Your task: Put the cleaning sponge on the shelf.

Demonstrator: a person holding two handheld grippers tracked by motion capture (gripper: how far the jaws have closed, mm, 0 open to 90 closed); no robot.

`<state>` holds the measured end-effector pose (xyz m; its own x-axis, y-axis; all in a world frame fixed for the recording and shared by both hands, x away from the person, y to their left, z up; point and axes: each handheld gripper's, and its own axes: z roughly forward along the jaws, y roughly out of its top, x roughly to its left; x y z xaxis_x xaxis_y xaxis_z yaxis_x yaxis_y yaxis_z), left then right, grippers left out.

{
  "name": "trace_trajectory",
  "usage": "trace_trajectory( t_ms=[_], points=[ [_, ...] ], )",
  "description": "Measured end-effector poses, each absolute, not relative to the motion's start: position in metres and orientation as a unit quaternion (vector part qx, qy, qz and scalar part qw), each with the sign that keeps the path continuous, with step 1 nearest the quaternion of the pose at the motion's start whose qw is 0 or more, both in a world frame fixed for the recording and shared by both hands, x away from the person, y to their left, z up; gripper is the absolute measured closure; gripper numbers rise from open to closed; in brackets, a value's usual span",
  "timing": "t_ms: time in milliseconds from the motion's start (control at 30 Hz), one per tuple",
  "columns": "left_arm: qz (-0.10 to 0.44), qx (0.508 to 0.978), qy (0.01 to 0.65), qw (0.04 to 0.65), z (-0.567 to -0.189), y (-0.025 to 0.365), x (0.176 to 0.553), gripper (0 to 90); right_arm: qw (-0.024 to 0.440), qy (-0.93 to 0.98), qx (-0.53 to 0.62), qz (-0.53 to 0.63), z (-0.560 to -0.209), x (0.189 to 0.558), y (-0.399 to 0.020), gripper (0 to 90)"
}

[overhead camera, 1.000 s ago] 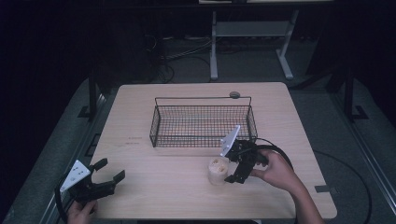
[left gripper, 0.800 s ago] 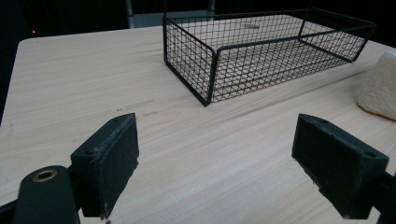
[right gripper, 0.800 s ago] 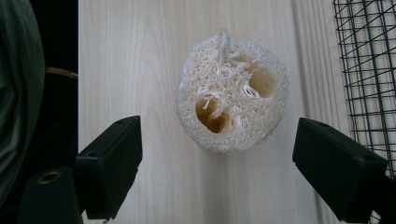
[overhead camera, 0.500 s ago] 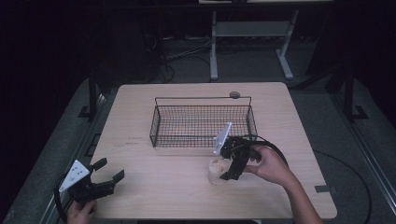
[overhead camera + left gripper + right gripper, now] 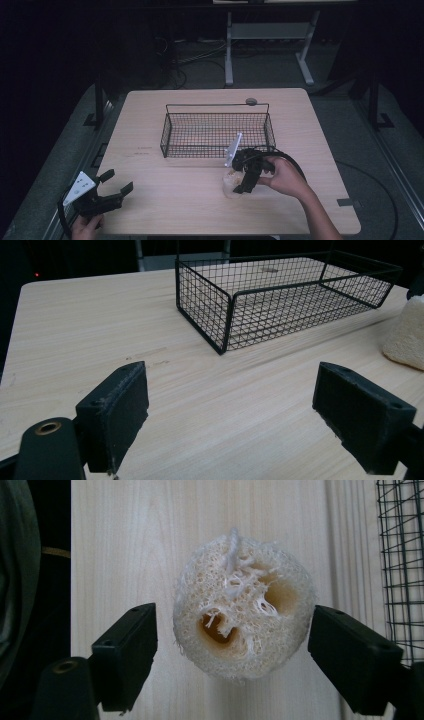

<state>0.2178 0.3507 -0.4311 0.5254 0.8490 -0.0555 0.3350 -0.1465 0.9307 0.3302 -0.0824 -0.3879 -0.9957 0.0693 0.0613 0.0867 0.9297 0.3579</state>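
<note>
A pale round loofah sponge point(image 5: 242, 610) stands on end on the wooden table point(image 5: 190, 195), its cut face up. My right gripper point(image 5: 232, 640) hangs over it, open, one jaw on each side of the sponge with small gaps. From above, the right gripper point(image 5: 243, 181) covers most of the loofah point(image 5: 230, 186), just in front of the black wire basket point(image 5: 217, 130). My left gripper point(image 5: 116, 183) rests open at the table's front left corner, nothing between its jaws. In the left gripper view the left gripper point(image 5: 232, 427) faces the basket point(image 5: 280, 295) and the loofah point(image 5: 407, 332) at the right edge.
The basket sits mid-table with nothing visible inside. A small round grey disc point(image 5: 251, 101) lies behind the basket near the back edge. A metal stand point(image 5: 267, 45) is on the dark floor beyond the table. Bare tabletop spans between the two grippers.
My right gripper has swung down from beside the loofah to straddle it from above, moving slightly left and forward. The left gripper has stayed put.
</note>
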Motion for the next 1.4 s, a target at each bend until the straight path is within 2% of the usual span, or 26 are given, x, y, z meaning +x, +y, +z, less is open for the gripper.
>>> trace_trajectory(
  t_ms=[400,533,1033,1400],
  points=[
    [0.255,0.713,0.415,0.505,-0.431,0.351,0.218,14.0,0.030,-0.982,-0.041,-0.181,-0.391,0.333,-0.078,23.2],
    [0.255,0.710,0.417,0.506,-0.431,0.351,0.217,13.9,0.034,-0.982,-0.041,-0.181,-0.392,0.334,-0.078,28.2],
    [0.255,0.711,0.416,0.506,-0.431,0.351,0.217,13.9,0.034,-0.982,-0.041,-0.180,-0.386,0.335,-0.078,28.7],
    [0.256,0.710,0.417,0.507,-0.431,0.351,0.218,13.9,0.023,-0.985,-0.029,-0.169,-0.368,0.341,-0.073,28.7]
  ],
)
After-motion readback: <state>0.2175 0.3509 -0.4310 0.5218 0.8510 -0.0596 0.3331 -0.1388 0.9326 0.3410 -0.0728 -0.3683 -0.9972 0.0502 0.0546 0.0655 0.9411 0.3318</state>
